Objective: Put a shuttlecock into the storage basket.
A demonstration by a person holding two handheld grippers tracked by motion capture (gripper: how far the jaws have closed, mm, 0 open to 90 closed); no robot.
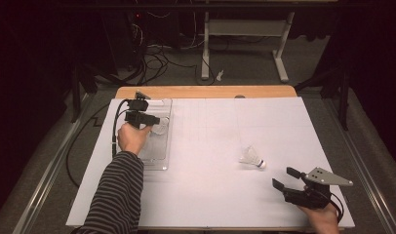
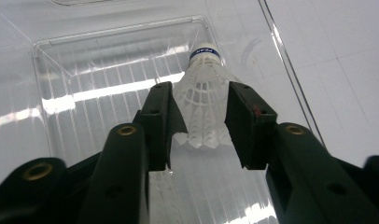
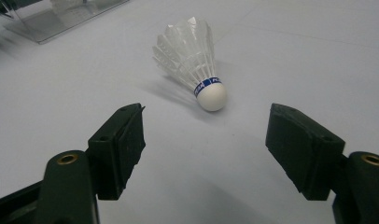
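Over the clear tray (image 1: 154, 158) at the far left of the surface (image 1: 210, 195), the left gripper (image 2: 199, 123) has its fingers (image 2: 159, 116) closed on the skirt of a white shuttlecock (image 2: 201, 93); its long axis runs away from the gripper, cork tip ahead toward the tray floor. Near right, a second shuttlecock (image 1: 252, 158) lies on its side, cork toward the right gripper (image 1: 284, 178), whose fingers (image 3: 122, 140) stand wide apart just short of it.

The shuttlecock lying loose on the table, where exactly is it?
In the high view the shuttlecock lies on its side right of centre on the white table, just ahead of the open right gripper.
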